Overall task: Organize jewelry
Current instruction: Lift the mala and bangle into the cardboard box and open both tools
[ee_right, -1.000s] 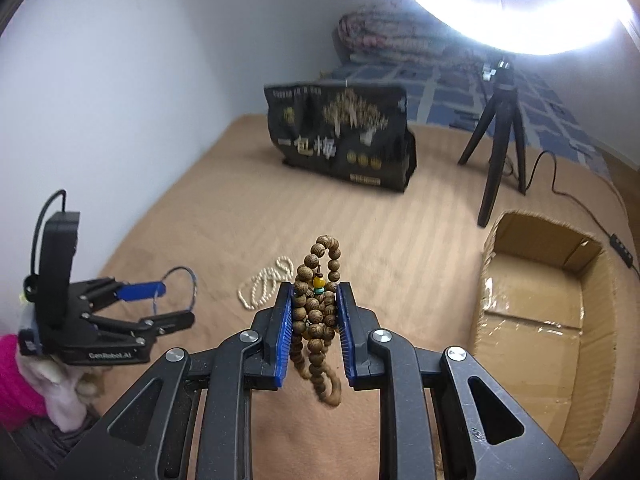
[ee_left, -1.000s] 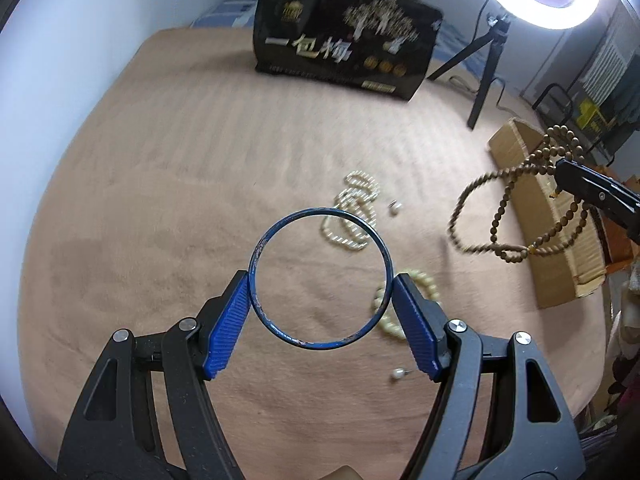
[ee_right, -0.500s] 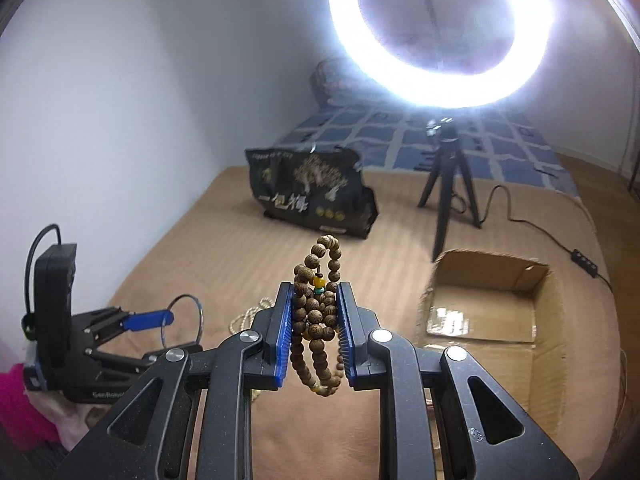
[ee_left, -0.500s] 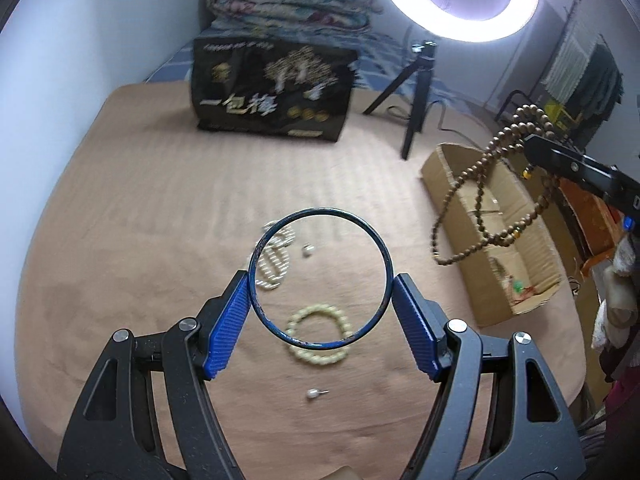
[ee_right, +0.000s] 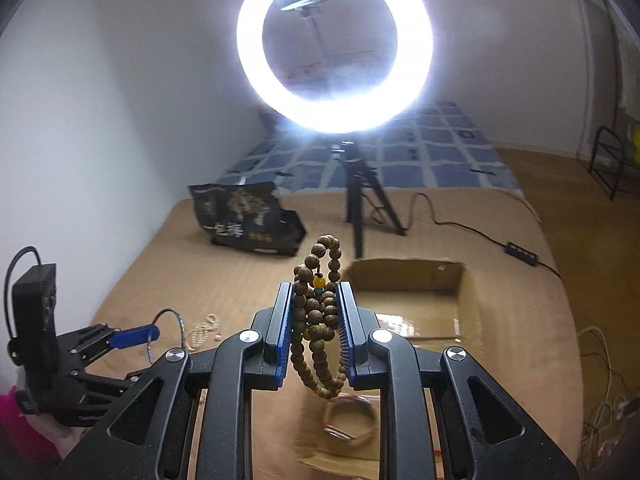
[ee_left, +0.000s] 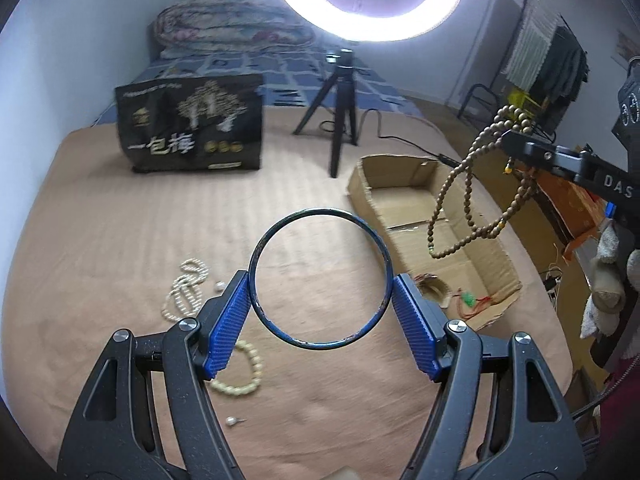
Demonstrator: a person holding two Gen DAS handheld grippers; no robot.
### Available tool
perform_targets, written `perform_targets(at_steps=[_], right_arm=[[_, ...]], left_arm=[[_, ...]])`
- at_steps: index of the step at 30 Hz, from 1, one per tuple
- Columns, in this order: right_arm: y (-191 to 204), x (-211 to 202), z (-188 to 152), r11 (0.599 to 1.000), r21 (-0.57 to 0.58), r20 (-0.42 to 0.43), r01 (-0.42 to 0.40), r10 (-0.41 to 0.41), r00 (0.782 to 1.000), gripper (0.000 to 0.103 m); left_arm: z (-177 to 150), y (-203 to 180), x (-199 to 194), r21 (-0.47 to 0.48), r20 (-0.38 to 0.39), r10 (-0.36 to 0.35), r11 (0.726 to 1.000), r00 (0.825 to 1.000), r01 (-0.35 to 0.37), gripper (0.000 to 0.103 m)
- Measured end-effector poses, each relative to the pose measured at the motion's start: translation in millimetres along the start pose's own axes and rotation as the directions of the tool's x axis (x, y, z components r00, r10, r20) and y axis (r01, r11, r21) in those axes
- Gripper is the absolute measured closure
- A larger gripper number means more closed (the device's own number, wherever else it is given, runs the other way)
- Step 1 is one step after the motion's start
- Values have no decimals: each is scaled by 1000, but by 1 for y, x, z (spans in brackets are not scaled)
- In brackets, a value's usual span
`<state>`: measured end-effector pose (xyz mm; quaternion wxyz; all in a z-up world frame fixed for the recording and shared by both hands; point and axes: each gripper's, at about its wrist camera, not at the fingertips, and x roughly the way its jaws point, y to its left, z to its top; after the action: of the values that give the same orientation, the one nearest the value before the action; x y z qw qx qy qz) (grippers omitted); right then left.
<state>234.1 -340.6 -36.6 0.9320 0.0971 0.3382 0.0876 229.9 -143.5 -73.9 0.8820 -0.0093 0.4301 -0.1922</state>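
Observation:
My left gripper (ee_left: pixel 320 300) is shut on a thin blue bangle (ee_left: pixel 256 284), held above the tan bedspread just left of the open cardboard box (ee_left: pixel 496 280). My right gripper (ee_right: pixel 316 320) is shut on a brown wooden bead necklace (ee_right: pixel 316 316), whose loops hang over the box (ee_right: pixel 464 312); it also shows in the left wrist view (ee_left: pixel 460 184). A bracelet (ee_right: pixel 352 420) lies in the box below. A pearl strand (ee_left: pixel 184 292), a pale bead bracelet (ee_left: pixel 244 376) and two pearl studs (ee_left: pixel 231 422) lie on the bed.
A black printed bag (ee_left: pixel 192 136) stands at the back of the bed. A ring light on a tripod (ee_left: pixel 344 120) stands behind the box, its cable trailing right. A wall runs along the left; folded bedding (ee_left: pixel 232 32) lies beyond.
Both grippers have risen and moved right toward the box, still holding their items. The bead necklace now hangs over the box, and the loose jewelry lies further left and lower in the left view.

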Motion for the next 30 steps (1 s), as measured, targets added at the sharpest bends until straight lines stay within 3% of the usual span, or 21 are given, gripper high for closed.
perform_targets(at_steps=[17,30], right_arm=[[-67,-7,-26,995,67,-92,75,-69,993,84],[-85,3,-43,993,99,-165,70,-53,985,84]], left_arm=[[19,-71,56,45,-29,-85,995,996,86,30],[22,-85,87,50,-54,-85,995,995,88,30]])
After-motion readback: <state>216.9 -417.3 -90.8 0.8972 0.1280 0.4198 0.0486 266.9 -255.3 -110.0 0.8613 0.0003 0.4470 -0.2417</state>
